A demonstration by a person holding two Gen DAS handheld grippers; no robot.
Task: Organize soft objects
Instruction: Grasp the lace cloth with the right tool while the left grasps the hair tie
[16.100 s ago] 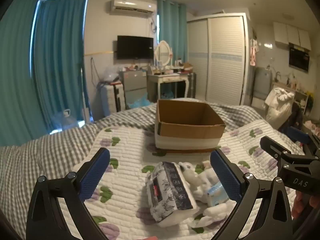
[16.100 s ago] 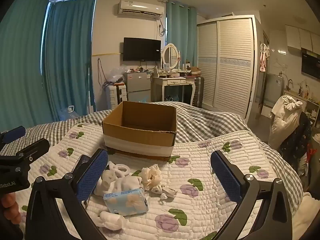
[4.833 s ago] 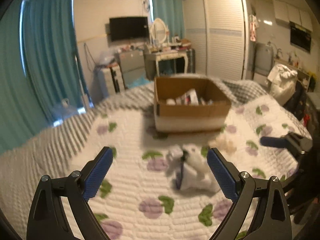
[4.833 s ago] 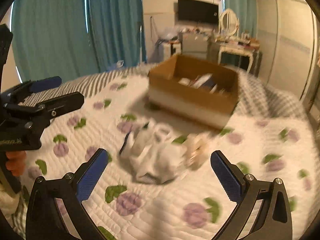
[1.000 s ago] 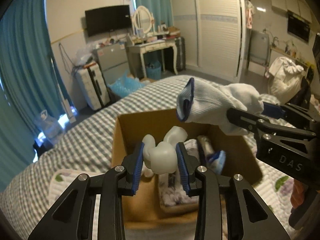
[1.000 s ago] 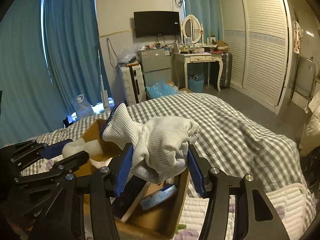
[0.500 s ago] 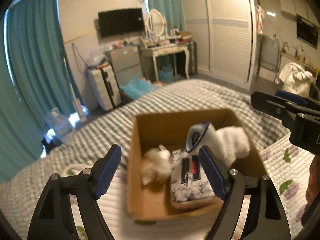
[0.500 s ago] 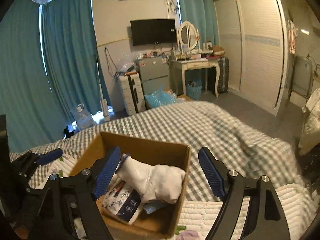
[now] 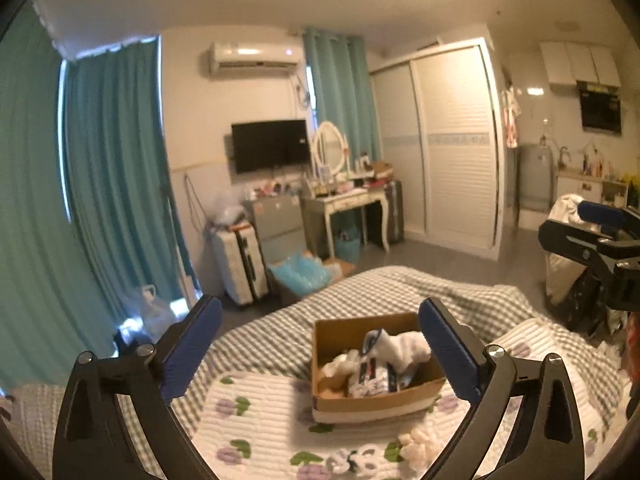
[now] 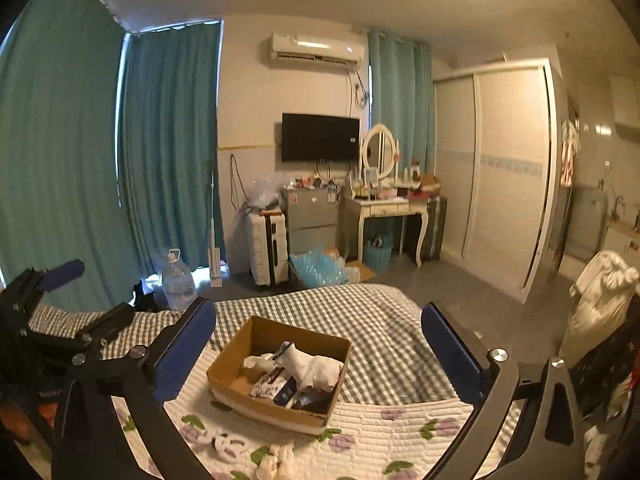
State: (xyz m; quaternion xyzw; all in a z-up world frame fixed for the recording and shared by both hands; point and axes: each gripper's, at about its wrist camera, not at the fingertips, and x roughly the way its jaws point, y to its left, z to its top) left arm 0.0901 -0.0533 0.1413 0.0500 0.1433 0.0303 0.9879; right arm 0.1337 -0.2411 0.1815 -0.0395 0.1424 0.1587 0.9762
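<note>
A brown cardboard box (image 9: 332,403) (image 10: 224,386) sits on the quilted bed. In it lie a white glove (image 9: 404,346) (image 10: 314,364), a white plush (image 9: 340,362) (image 10: 256,361) and a patterned tissue pack (image 9: 370,380) (image 10: 276,388). In front of the box, on the quilt, lie a white ring-shaped item (image 9: 354,460) (image 10: 228,446) and a cream fabric flower (image 9: 416,446) (image 10: 276,462). My left gripper (image 9: 320,354) is open and empty, well back from the box. My right gripper (image 10: 318,352) is open and empty too.
The bed has a floral quilt (image 10: 400,440) over a grey checked blanket (image 10: 380,320). Beyond the bed stand a white suitcase (image 10: 268,246), a dressing table (image 10: 386,208), teal curtains (image 10: 160,160) and a wardrobe (image 10: 500,168). The other gripper shows at the side of each view.
Both grippers held a plush and a glove over the box, opened and dropped them in. Since then both have pulled back and up, so the box looks smaller.
</note>
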